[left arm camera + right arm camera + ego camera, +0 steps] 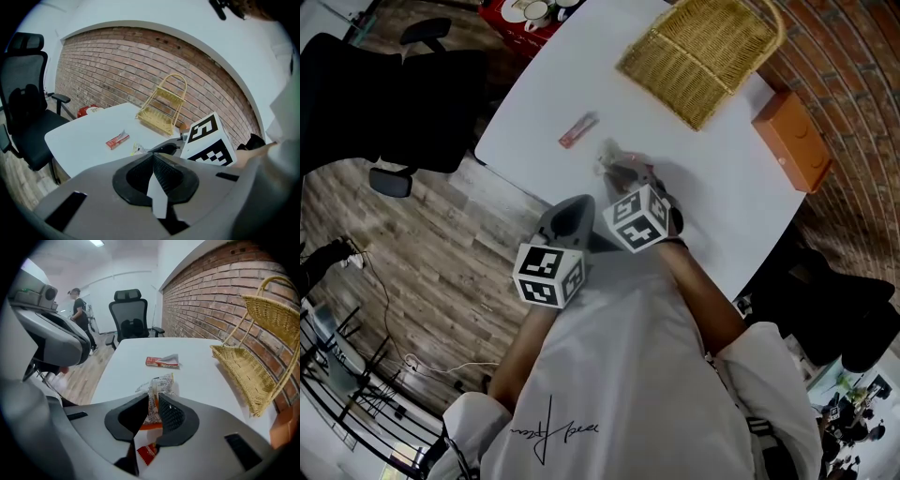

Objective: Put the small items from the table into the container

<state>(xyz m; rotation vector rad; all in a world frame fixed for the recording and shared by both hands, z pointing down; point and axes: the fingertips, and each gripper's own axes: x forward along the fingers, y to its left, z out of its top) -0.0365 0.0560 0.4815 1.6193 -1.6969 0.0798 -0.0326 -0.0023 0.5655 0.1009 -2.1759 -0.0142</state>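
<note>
A crinkled white and orange snack packet (pixel 159 386) stands up between the jaws of my right gripper (pixel 153 405), and both pads press on it. In the head view that gripper (pixel 623 171) is low over the white table (pixel 712 197), with the packet (pixel 609 153) poking out ahead of it. A red packet (pixel 578 129) lies flat further out, also visible as the red packet (pixel 161 362). The wicker basket (pixel 703 56) sits at the far side of the table. My left gripper (pixel 153 161) is shut with nothing in it, held back near the table's near edge.
An orange box (pixel 792 141) lies by the table's right edge next to the brick wall. A black office chair (pixel 384 103) stands to the left on the wood floor. A red tray with cups (pixel 530 14) sits beyond the far corner. A person (pixel 77 305) stands far off.
</note>
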